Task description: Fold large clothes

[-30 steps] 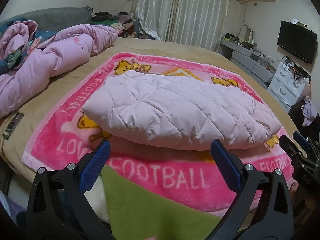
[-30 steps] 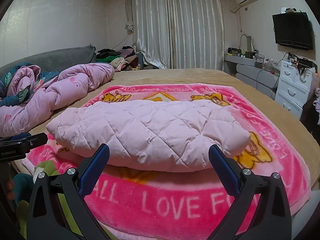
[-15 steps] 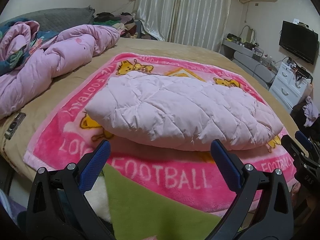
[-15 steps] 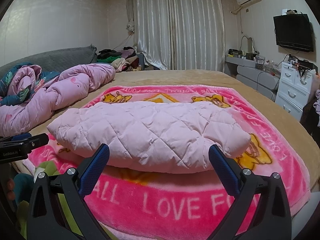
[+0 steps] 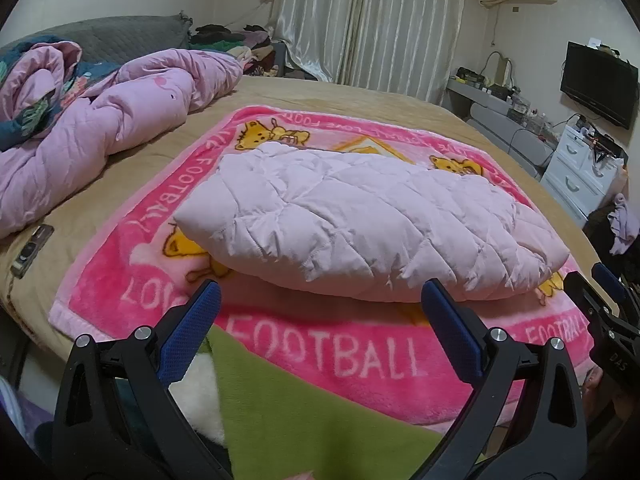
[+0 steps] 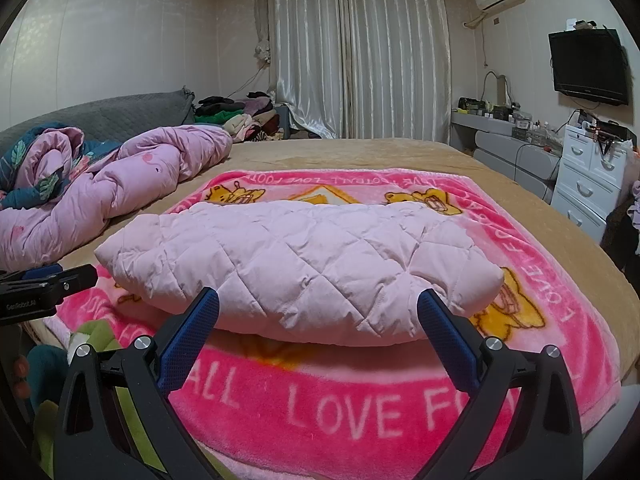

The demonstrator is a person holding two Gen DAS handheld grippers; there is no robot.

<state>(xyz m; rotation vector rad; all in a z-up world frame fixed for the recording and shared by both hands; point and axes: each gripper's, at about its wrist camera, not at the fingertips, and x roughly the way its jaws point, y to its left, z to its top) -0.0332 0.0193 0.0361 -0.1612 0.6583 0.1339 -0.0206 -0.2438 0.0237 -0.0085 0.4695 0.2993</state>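
**Folded jacket on the blanket, both grippers empty**

The pale pink quilted puffer jacket (image 5: 360, 220) (image 6: 304, 264) lies folded in a bundle on the bright pink fleece blanket (image 5: 320, 352) (image 6: 340, 404) covering the tan bed (image 5: 340, 100). Just short of its near edge, the left gripper (image 5: 320, 320) and right gripper (image 6: 319, 320) hold their jaws wide apart, gripping nothing.

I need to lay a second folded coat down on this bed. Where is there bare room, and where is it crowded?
Free: the tan bedspread between the pink football blanket and the curtains, and its strip along the blanket's right edge. The blanket's near band with the lettering is also bare. Crowded: the quilted pink coat fills the blanket's middle, and the rumpled pink duvet covers the left side.
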